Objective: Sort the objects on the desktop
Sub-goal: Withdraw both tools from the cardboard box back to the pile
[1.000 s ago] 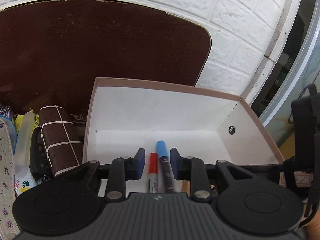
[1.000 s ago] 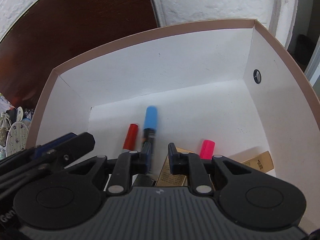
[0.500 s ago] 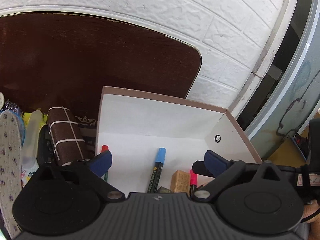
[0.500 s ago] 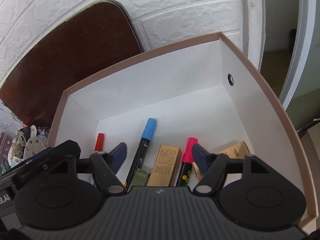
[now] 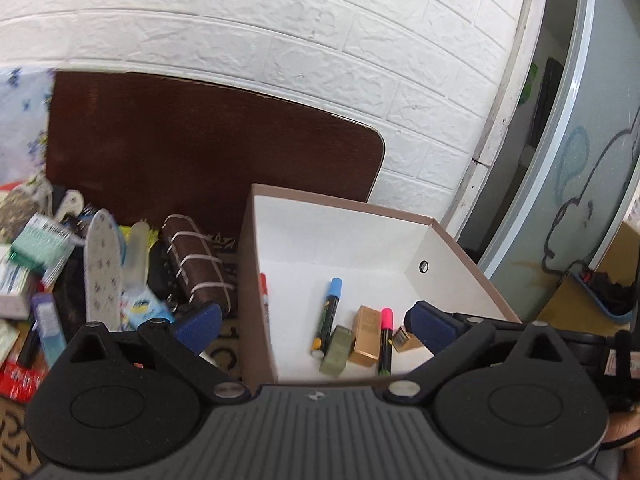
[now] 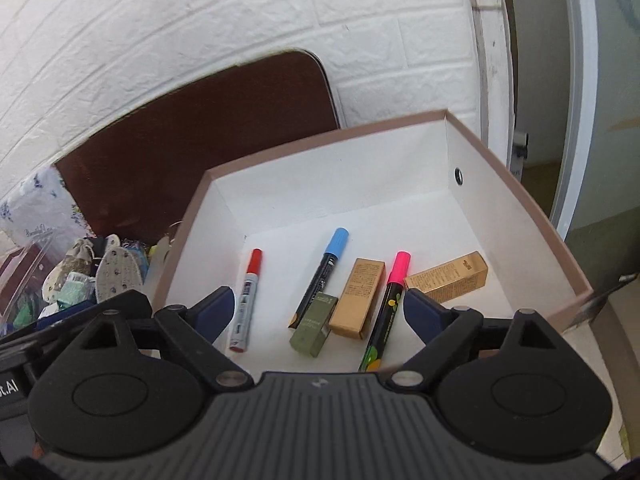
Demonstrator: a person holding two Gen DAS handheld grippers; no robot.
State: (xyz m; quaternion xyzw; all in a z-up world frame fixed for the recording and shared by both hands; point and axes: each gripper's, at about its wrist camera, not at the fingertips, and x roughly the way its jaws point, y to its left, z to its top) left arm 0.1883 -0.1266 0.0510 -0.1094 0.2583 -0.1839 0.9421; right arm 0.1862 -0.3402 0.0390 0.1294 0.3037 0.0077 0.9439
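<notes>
Lying flat in the white box [image 6: 516, 216]: red marker [image 6: 247, 299], blue marker [image 6: 323, 272], pink marker [image 6: 386, 307]; light, stiff, slick barrels; grasp mid-barrel. Right gripper [image 6: 316, 312] empty, jaws opening; left gripper [image 5: 310, 326] spread wide, empty. Unsorted clutter [image 5: 100, 264] sits left of box.

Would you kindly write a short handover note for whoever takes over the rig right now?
Left gripper: open, empty.
Right gripper: jaws opening, nothing held.
In the box: red marker, blue marker, pink marker, two gold cartons, green carton.
Left: the pile beside the box is unsorted.
</notes>
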